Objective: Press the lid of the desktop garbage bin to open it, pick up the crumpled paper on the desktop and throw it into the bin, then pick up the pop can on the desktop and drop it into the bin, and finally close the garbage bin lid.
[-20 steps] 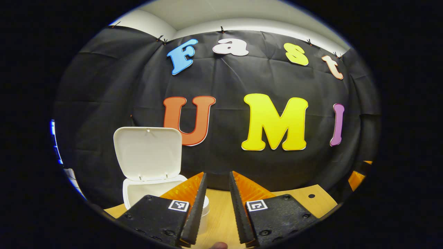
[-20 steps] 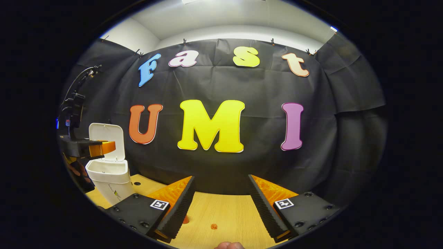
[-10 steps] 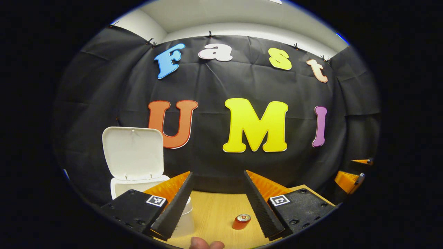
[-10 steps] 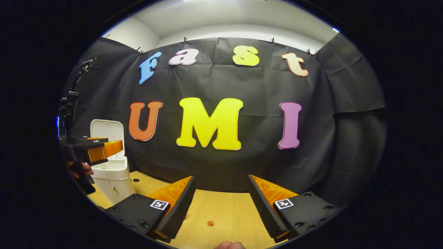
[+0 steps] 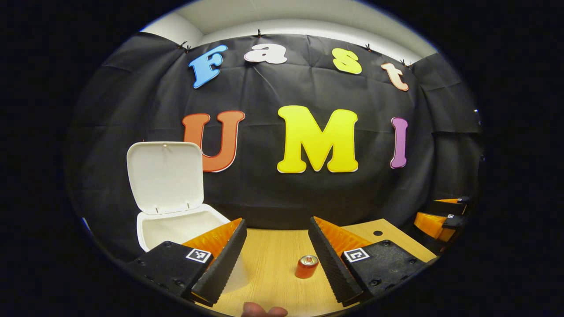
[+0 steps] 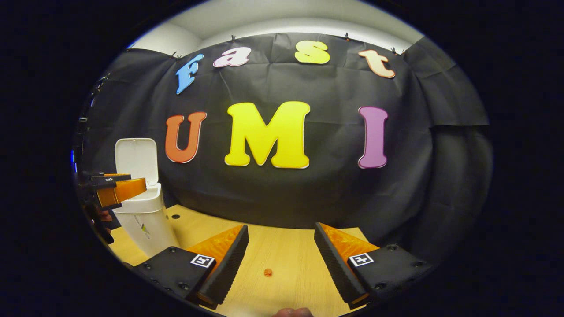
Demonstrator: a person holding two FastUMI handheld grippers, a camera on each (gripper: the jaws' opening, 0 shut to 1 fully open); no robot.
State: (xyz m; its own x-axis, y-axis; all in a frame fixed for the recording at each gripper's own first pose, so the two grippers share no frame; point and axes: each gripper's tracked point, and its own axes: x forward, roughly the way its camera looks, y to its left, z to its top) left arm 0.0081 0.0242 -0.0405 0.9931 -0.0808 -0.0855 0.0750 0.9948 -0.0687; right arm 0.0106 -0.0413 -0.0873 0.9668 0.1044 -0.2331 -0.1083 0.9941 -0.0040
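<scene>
Bin (image 5: 176, 226) lid (image 5: 164, 176) stands upright in the left gripper view, and the left claw (image 5: 275, 259) gapes empty above the worktop (image 5: 269, 281); the can (image 5: 306, 267) stands just inside its right finger. Over to the right gripper view: the right claw (image 6: 280, 259) spreads wide, holding nothing, with the bin (image 6: 143, 215) far left.
</scene>
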